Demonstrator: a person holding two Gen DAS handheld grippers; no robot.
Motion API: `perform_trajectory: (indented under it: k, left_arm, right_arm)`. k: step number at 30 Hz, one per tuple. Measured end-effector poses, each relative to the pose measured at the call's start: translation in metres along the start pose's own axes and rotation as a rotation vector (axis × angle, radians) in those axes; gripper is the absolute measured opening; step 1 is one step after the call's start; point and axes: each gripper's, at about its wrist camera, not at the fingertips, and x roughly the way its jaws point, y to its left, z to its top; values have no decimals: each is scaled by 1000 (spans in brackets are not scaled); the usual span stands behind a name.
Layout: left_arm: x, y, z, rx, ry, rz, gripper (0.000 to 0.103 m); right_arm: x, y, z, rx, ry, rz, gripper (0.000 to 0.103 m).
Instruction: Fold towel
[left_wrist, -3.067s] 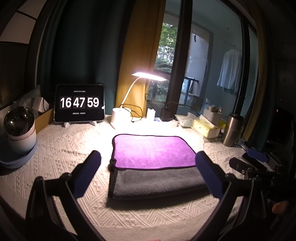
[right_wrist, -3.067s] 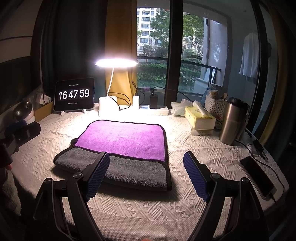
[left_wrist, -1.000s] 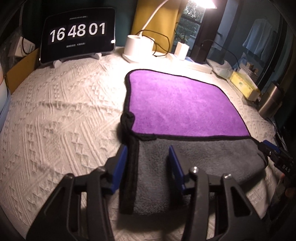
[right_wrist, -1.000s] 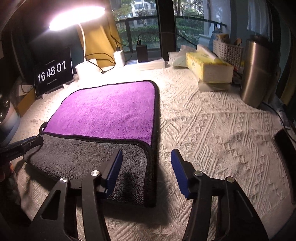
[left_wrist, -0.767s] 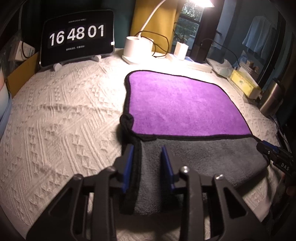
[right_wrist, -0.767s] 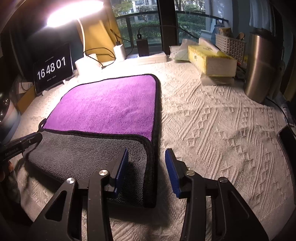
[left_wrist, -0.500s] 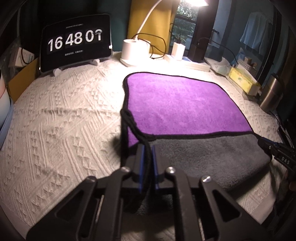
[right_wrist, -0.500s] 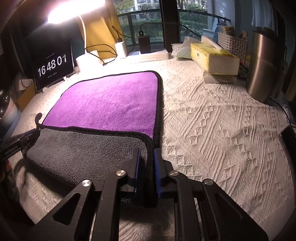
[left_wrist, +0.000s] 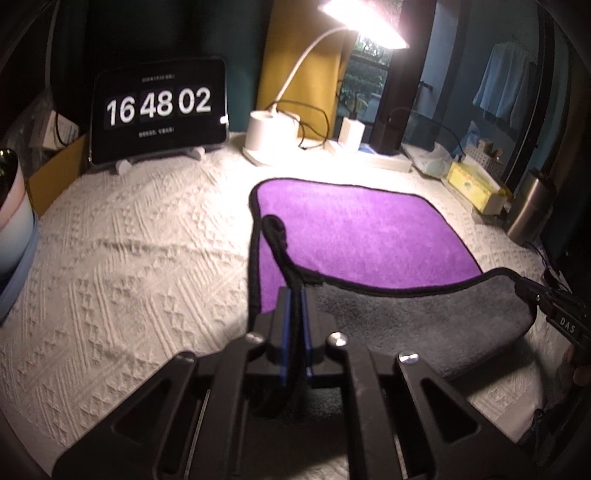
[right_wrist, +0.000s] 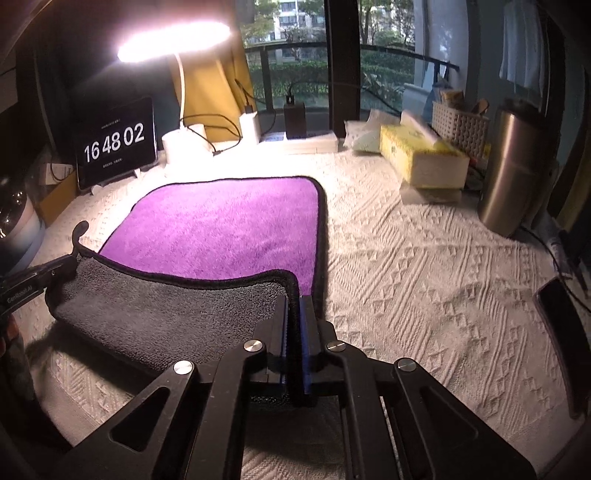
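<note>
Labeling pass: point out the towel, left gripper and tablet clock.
towel (left_wrist: 369, 236), left wrist view, purple top face.
left gripper (left_wrist: 294, 295), left wrist view, between fingertips clamped on the towel's corner.
tablet clock (left_wrist: 159, 107), left wrist view, screen digits.

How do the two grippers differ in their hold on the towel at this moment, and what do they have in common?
The left gripper pinches the towel at its near left corner, where a small black hanging loop stands up; the right gripper pinches the near right corner, which shows no loop. Each clamps the edge of the grey flap, on opposite sides. In common: both are shut on the black-trimmed edge, with that flap raised off the purple layer.
</note>
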Motion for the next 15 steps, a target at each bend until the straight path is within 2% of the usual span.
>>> perform_trajectory:
  k: [8, 15]
  left_arm:
    - [-9, 0, 7, 0, -41, -11, 5]
    - [-14, 2, 16, 21, -81, 26, 5]
  right_arm:
    - [-11, 6, 11, -25, -37, -20, 6]
    - [-16, 8, 18, -43, -68, -43, 6]
